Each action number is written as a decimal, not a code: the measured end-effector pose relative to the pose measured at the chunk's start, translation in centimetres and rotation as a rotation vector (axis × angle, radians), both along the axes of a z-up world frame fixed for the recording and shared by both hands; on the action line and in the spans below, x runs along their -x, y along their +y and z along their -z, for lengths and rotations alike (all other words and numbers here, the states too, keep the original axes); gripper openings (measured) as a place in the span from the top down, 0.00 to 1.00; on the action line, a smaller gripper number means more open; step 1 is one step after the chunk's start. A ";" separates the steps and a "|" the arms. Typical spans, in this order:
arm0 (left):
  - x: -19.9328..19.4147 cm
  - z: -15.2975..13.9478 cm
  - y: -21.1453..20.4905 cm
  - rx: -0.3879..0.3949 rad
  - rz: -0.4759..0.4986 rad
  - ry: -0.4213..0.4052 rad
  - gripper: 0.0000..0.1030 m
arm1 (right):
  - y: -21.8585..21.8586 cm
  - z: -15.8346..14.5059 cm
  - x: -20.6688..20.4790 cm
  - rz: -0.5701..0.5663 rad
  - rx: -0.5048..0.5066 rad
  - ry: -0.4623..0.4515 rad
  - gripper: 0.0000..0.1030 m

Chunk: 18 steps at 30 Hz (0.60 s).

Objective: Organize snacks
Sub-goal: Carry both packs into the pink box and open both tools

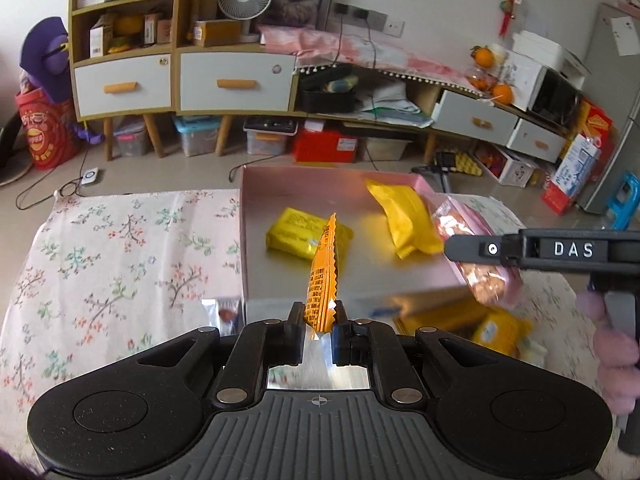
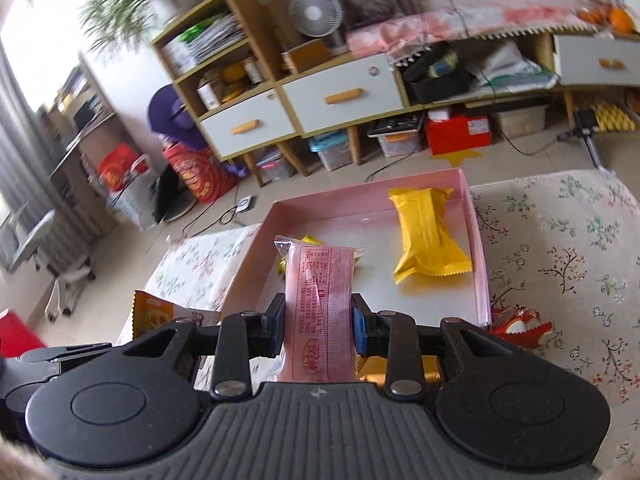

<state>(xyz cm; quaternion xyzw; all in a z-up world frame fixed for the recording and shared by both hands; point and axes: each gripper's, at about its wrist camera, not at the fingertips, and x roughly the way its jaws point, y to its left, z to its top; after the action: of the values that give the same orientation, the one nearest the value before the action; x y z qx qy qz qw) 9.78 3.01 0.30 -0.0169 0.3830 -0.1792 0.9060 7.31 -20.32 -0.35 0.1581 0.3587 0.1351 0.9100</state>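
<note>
left gripper (image 1: pixel 319 314) fingers pinching orange packet (image 1: pixel 323 276), pink tray (image 1: pixel 256 216) beyond

There is one pink box (image 1: pixel 256 240). Two yellow snack packs (image 1: pixel 308 236) (image 1: pixel 408 220) lie inside it. One orange pack (image 1: pixel 324 276) and one pink pack (image 2: pixel 320 312) are held up. Two grippers (image 1: pixel 319 316) (image 2: pixel 319 312) show.

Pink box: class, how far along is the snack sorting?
Done: two yellow packets lie in the pink box. In hand: the left gripper clamps an orange packet; the right gripper clamps a pink packet. Left: a red packet on the floral cloth.
</note>
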 end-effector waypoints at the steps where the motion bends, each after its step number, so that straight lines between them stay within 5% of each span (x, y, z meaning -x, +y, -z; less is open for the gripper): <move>1: -0.7 0.2 -0.3 -0.007 0.001 0.007 0.90 | -0.2 0.2 -0.5 0.017 -0.007 0.010 0.72; 10: -6.1 2.8 -2.1 -0.066 -0.046 0.140 0.90 | -0.9 2.1 -3.8 0.086 -0.012 0.060 0.72; 18: -8.2 5.1 -1.8 0.014 -0.062 0.210 0.91 | -0.3 3.7 -5.1 0.085 0.023 0.093 0.72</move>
<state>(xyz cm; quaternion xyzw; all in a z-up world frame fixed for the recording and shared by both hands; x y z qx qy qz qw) 18.01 1.25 -4.75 -0.0537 0.4739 -0.1509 0.8659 12.42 -20.58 -4.08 0.1688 0.3953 0.0848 0.8989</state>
